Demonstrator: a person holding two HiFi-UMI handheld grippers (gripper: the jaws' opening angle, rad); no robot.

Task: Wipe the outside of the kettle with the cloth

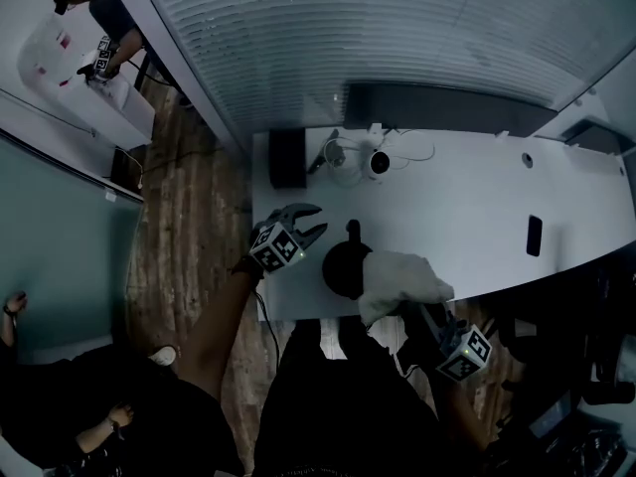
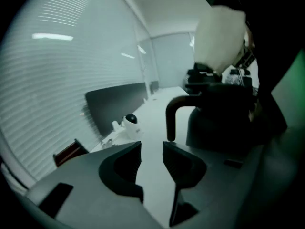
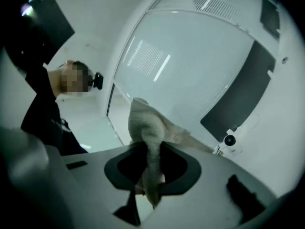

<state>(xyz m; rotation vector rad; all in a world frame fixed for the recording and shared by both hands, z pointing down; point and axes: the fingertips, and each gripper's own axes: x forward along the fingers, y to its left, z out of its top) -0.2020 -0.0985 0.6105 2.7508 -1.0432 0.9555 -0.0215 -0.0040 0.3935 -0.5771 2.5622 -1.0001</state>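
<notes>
A black kettle (image 1: 341, 269) stands near the front edge of the white table (image 1: 467, 207), its curved handle (image 1: 353, 233) pointing away from me. A white cloth (image 1: 399, 279) lies over the kettle's right side, and my right gripper (image 1: 415, 311) is shut on it from the front. In the right gripper view the cloth (image 3: 145, 123) is pinched between the jaws and bunches up above them. My left gripper (image 1: 304, 223) stands open just left of the kettle, touching nothing. The left gripper view shows the kettle (image 2: 224, 123) ahead on the right with the cloth (image 2: 219, 42) above it.
At the back of the table are a small white camera (image 1: 378, 162) with cables and a black box (image 1: 287, 157). A black phone (image 1: 534, 235) lies to the right. A dark panel (image 1: 447, 107) runs behind the table. People are at the far left.
</notes>
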